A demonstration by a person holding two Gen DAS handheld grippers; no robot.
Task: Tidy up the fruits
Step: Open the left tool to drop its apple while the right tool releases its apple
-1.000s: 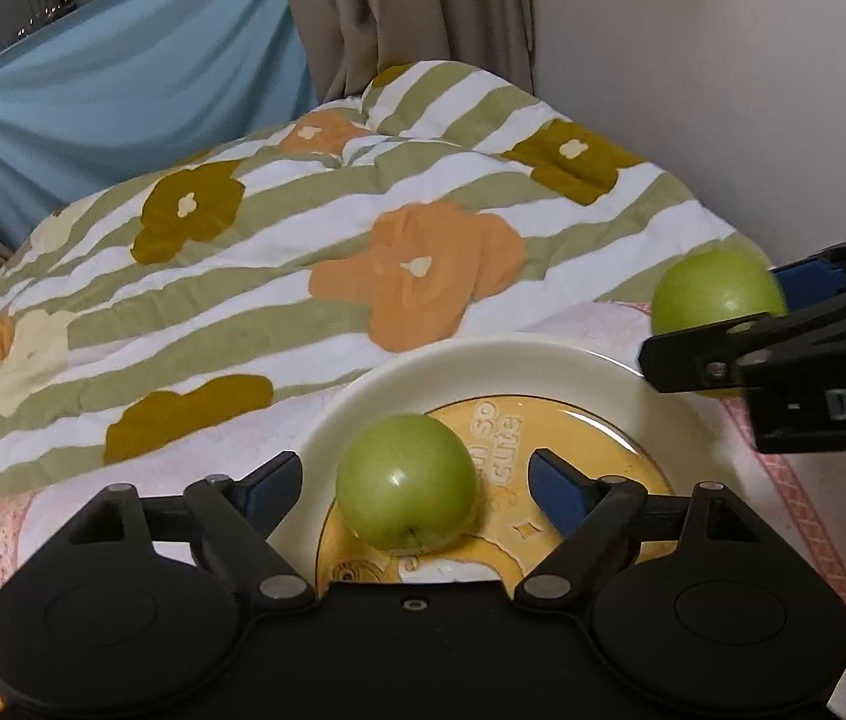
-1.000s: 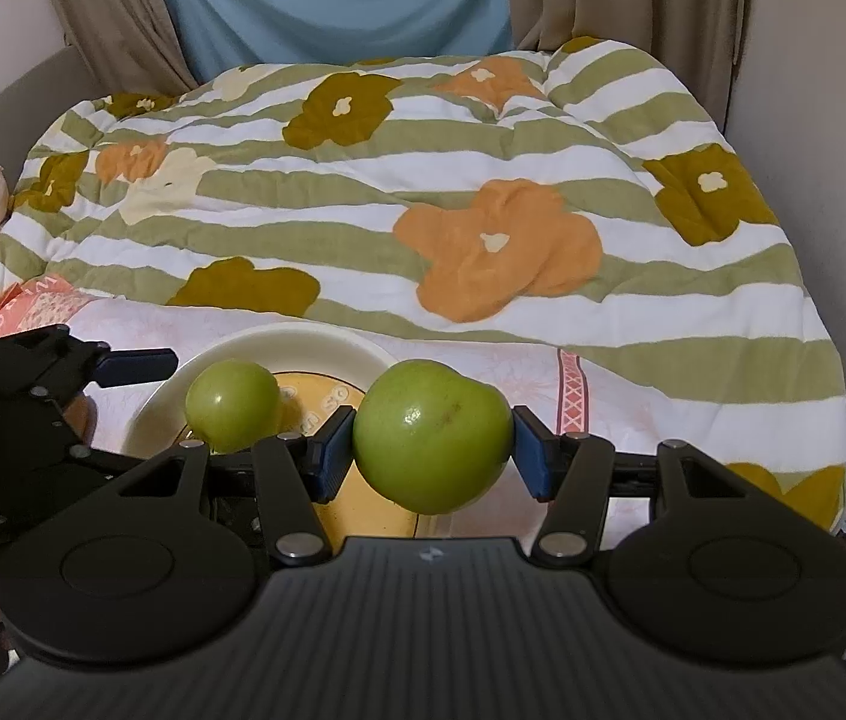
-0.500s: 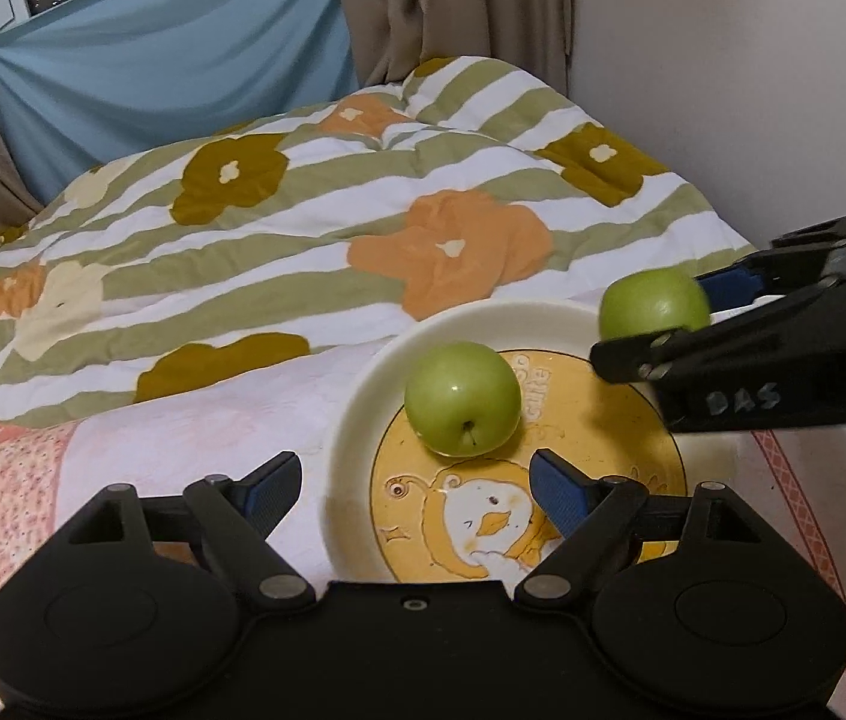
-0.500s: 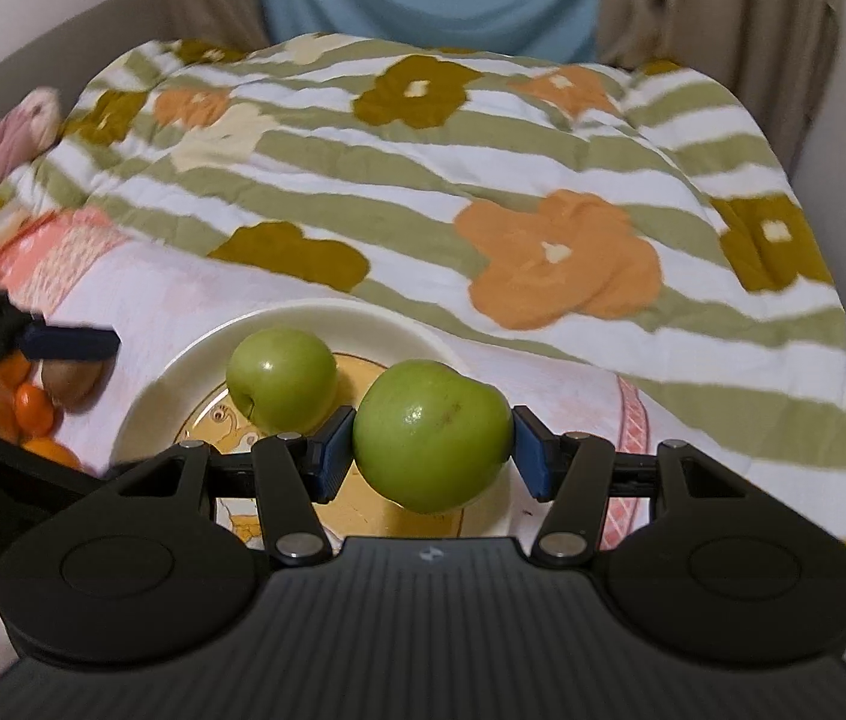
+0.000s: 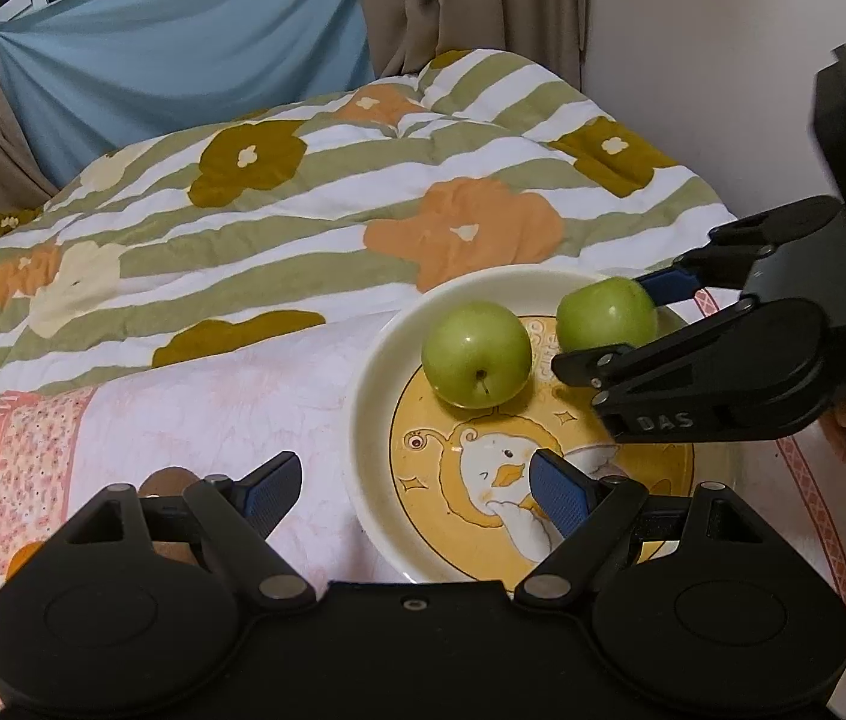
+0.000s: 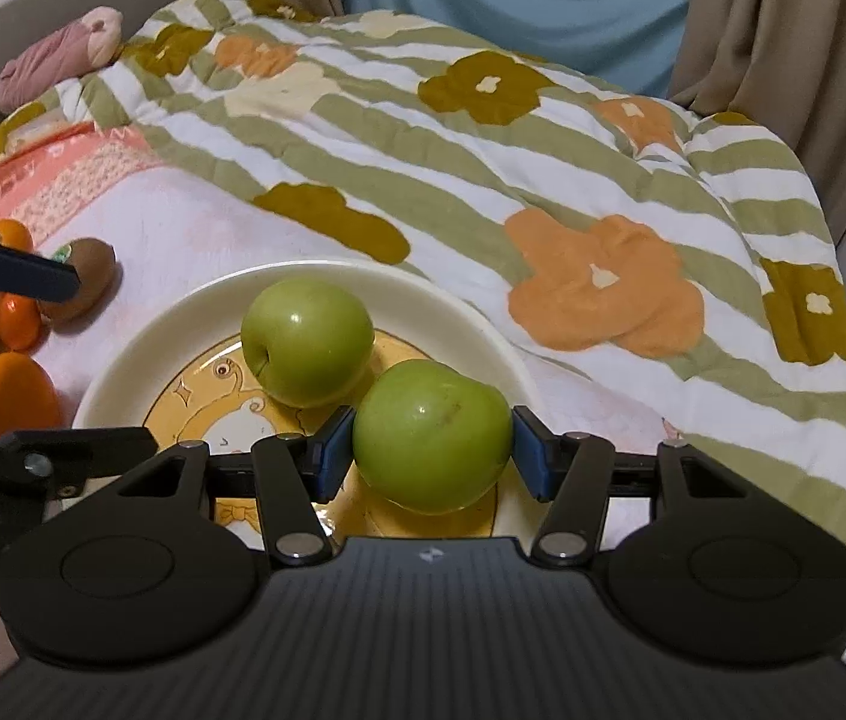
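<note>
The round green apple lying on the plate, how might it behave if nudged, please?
The loose green apple is round and glossy, so it would probably roll and slip. The cream cartoon plate's raised rim should likely contain it.

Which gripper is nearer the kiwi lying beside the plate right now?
Left. The left gripper hangs open with one finger just over the kiwi, off the plate's edge. The right gripper is over the plate's other side, shut on a green apple.
</note>
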